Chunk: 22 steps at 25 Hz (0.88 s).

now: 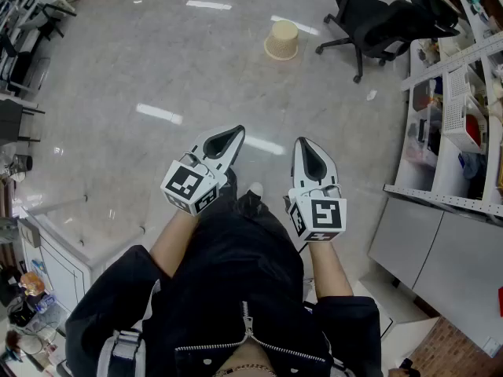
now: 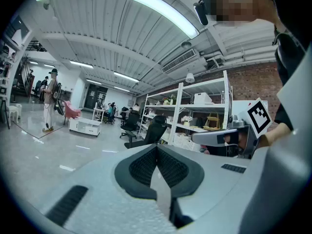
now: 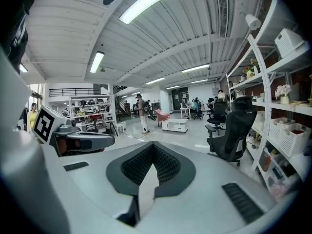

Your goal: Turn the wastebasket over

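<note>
Here, the pale, glossy floor (image 1: 157, 69) fills most of the head view, with the wastebasket (image 1: 283, 40) standing alone on it far ahead, near the top of that view. It is a beige, woven-looking piece resting on its wider end with the narrower end up; whether that upper end is closed cannot be told from here.

To the right of the wastebasket and running back toward the camera is white shelving (image 1: 464, 93) loaded with bins and boxes. The person (image 1: 228, 289), in a black zip jacket with both forearms bare, stands well short of the wastebasket, with open floor between them. A black office chair (image 1: 385, 22) on castors sits just right of the wastebasket, between it and the shelving.

The left gripper (image 1: 228, 140) and the right gripper (image 1: 310, 154) are held side by side in front of the person. Both point roughly toward the wastebasket and are well apart from it. Each gripper's own view shows its jaws clenched together, the dark ribbed pads meeting along one line with nothing between them. Neither gripper touches the wastebasket. The marker cubes at the rear of both grippers face up toward the head camera.
</note>
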Tool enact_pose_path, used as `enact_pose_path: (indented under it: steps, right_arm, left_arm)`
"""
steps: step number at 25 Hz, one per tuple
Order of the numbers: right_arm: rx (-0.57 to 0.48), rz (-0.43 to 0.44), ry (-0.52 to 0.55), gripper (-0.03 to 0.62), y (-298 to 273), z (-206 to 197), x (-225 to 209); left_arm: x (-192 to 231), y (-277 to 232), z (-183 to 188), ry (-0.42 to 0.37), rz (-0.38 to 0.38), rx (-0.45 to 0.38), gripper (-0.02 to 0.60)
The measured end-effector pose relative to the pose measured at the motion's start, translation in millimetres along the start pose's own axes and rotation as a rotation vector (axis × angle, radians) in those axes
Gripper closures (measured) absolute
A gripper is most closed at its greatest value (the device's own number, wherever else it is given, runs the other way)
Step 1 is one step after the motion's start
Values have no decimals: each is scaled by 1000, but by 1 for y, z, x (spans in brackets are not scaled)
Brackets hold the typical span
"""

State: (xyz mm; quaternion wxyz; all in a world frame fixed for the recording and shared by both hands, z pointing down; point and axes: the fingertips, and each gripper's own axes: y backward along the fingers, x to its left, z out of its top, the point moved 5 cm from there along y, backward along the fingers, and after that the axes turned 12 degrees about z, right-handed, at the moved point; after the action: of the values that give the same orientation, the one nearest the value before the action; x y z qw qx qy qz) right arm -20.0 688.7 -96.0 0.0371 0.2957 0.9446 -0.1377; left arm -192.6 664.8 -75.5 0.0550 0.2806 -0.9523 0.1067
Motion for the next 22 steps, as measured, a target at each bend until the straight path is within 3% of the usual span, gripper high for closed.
enact_pose_path:
  steps: [9, 22]
  right_arm:
    - [-40, 11, -35, 583, 12, 5, -2]
    - [-5, 37, -89, 583, -7, -5, -13]
  left_arm:
    - [-10, -1, 4, -9, -17, -7, 577]
    - [-2, -21, -1, -9, -21, 15, 577]
